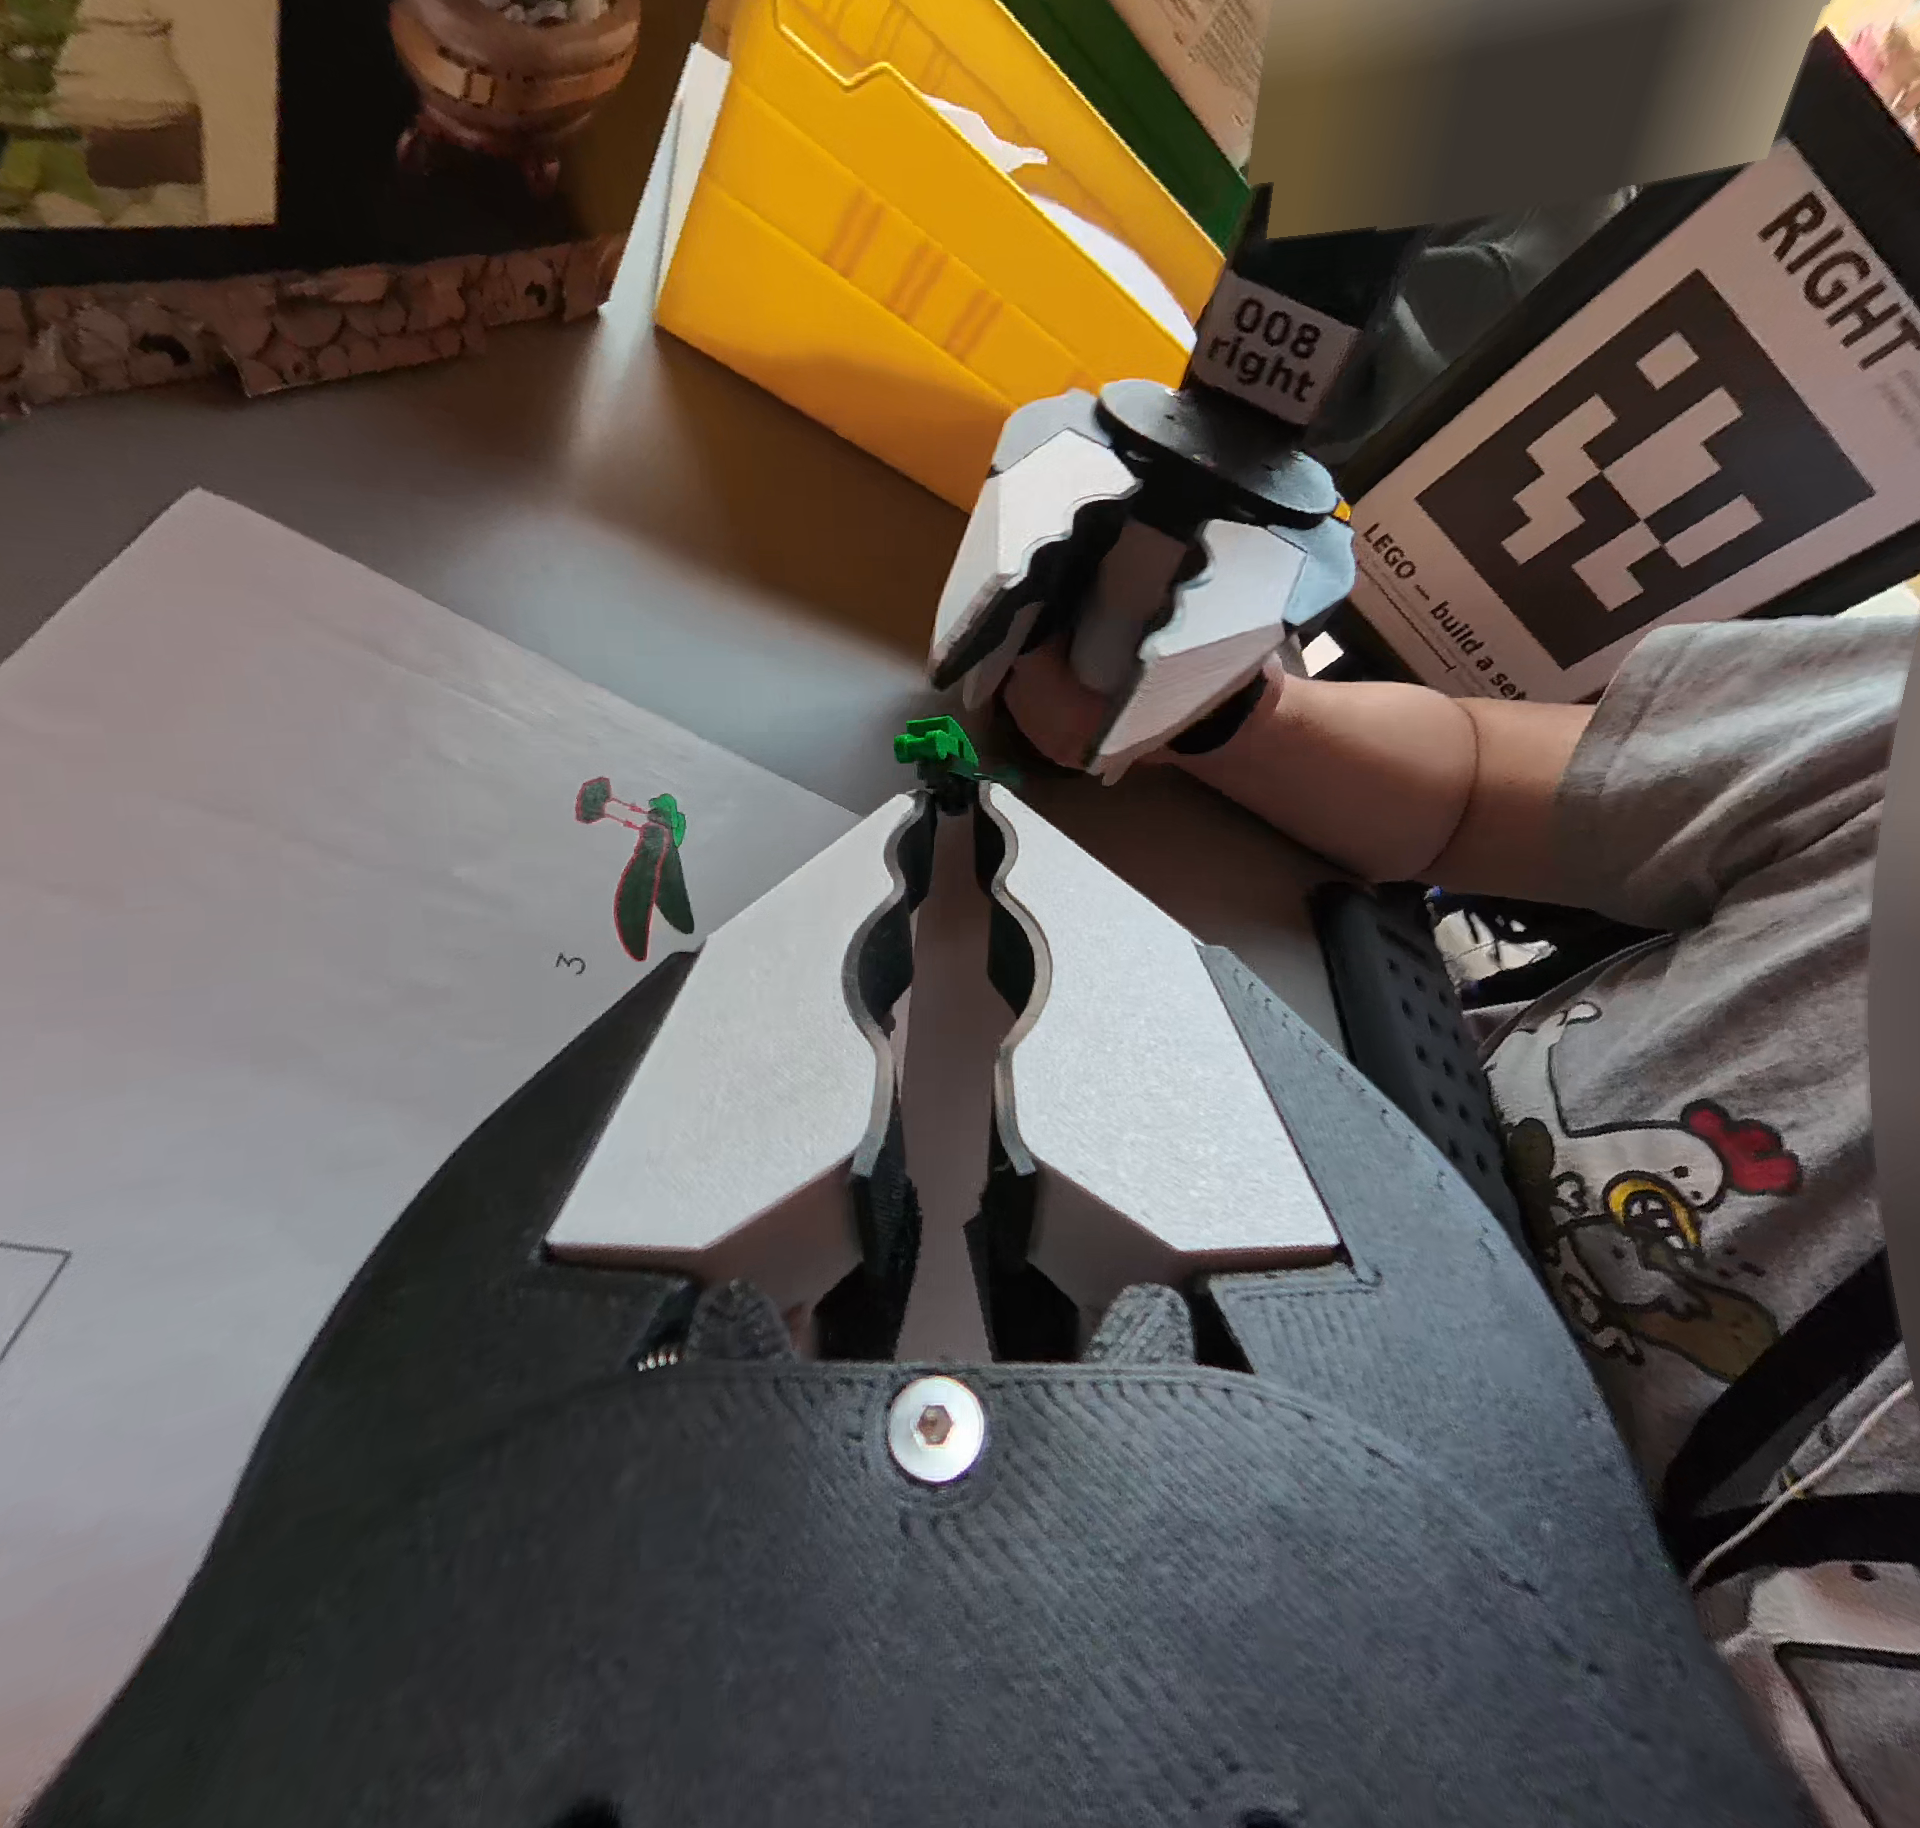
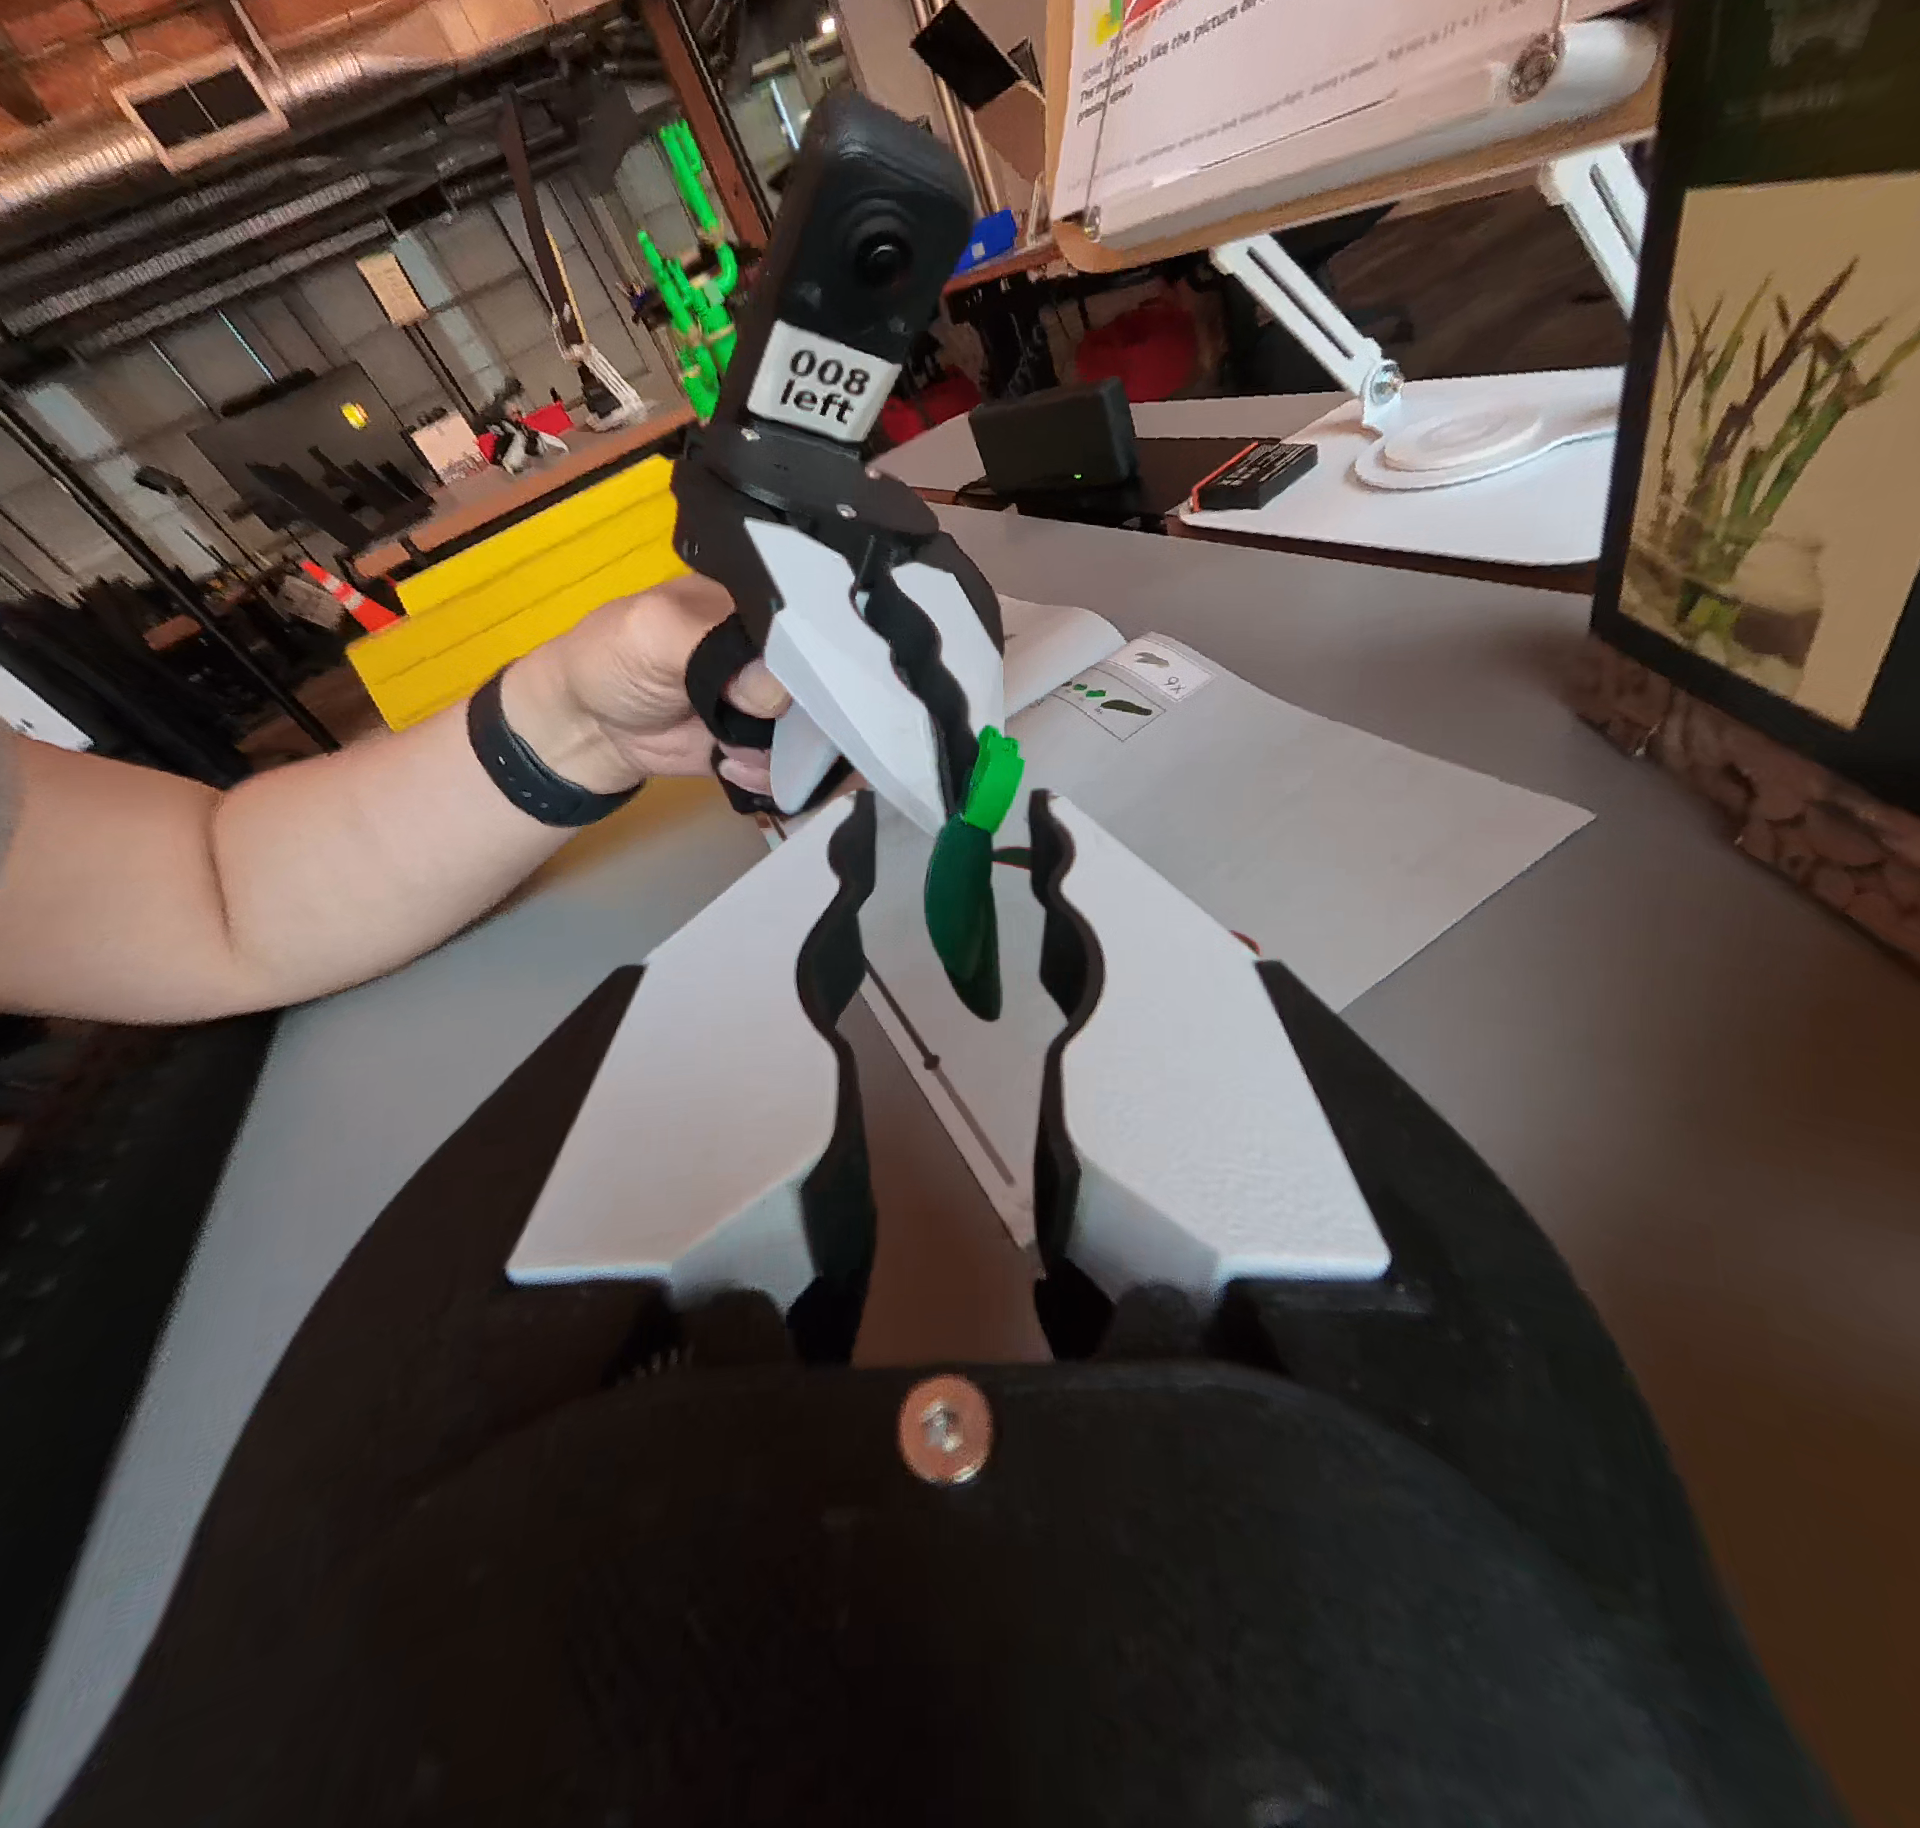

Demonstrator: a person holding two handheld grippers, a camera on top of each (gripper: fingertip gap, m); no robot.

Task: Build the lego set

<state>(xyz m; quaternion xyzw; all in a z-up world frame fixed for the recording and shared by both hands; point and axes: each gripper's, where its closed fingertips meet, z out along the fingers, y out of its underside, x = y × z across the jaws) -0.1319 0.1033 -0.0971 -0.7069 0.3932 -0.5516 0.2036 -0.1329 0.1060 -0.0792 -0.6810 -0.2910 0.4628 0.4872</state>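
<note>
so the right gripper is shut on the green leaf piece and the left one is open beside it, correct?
Reversed. The left gripper is shut on the green leaf piece; the right gripper is open beside it, fingers apart. The right wrist view shows both.

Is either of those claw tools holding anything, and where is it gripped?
The left gripper pinches a green leaf assembly near its light-green top, leaves hanging below. The right gripper is open, holding nothing.
</note>
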